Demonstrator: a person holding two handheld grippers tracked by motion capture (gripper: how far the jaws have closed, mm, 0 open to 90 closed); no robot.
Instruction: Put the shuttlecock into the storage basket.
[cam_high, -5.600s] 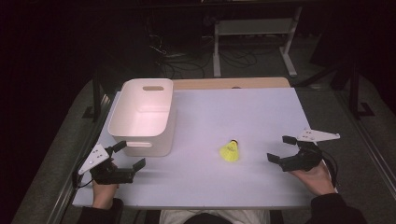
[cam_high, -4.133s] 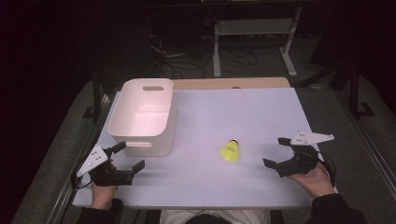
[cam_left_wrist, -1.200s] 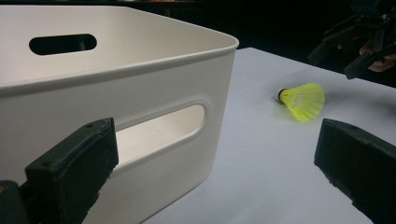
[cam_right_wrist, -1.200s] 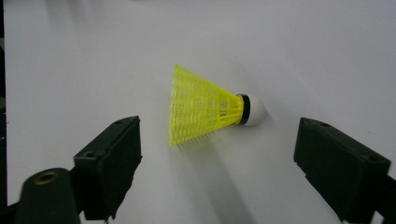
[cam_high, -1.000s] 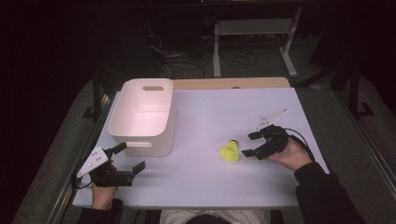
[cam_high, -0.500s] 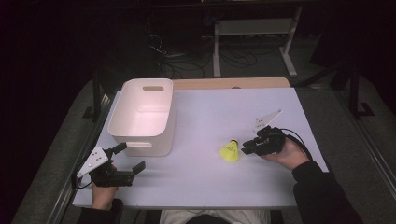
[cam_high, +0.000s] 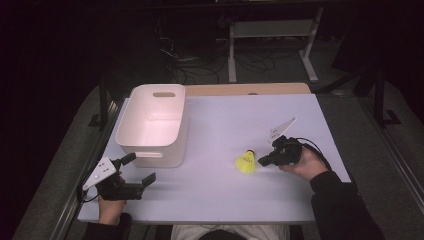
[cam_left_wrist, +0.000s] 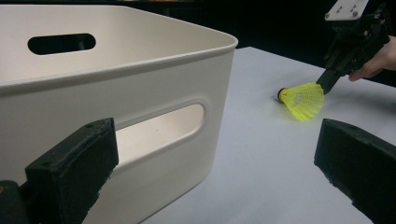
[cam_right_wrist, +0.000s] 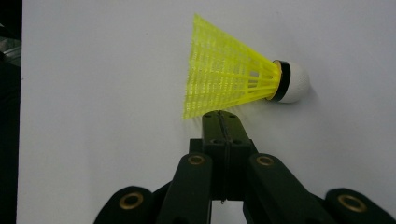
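Yellow mesh shuttlecock (cam_high: 246, 162) lying right of white bin (cam_high: 152, 125), on its side. Right gripper (cam_high: 263, 161) nudging skirt edge, jaws pressed together, pinching nothing. Left gripper (cam_high: 135, 169) idling spread below bin. Risk: light shuttlecock rolling off when pushed.

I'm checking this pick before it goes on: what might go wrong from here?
The right claw is shut, its tip at the skirt edge of the yellow shuttlecock, which lies on its side; if nudged, it may roll away. A pinch on the thin mesh could crush it or slip. The white bin sits well off to the left.
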